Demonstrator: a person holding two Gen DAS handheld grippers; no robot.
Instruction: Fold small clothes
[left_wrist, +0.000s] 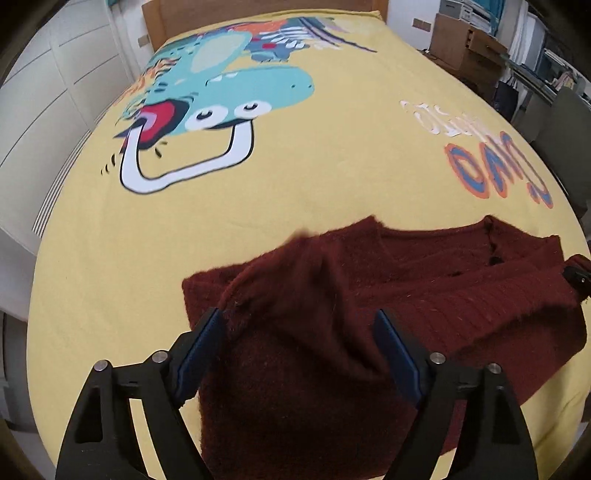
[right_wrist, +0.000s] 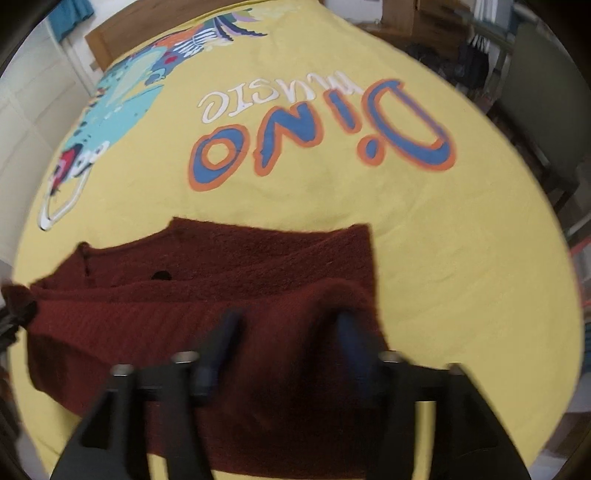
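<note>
A dark red knitted cardigan (left_wrist: 424, 291) lies on a yellow dinosaur-print bedspread (left_wrist: 295, 177). Its sleeves are folded across the body. My left gripper (left_wrist: 299, 317) is open, its fingers wide apart over the cardigan's left sleeve and side. In the right wrist view the cardigan (right_wrist: 207, 295) fills the lower middle. My right gripper (right_wrist: 288, 321) is open, its fingers straddling the folded right sleeve; this view is blurred by motion. The right gripper's tip also shows in the left wrist view (left_wrist: 578, 277) at the cardigan's far right edge.
The bedspread (right_wrist: 424, 221) covers a bed with a wooden headboard (left_wrist: 258, 14) at the far end. White cabinets (left_wrist: 44, 103) stand on the left. Cardboard boxes and shelves (left_wrist: 480, 48) stand on the right, with a dark chair (right_wrist: 546, 110) beside the bed.
</note>
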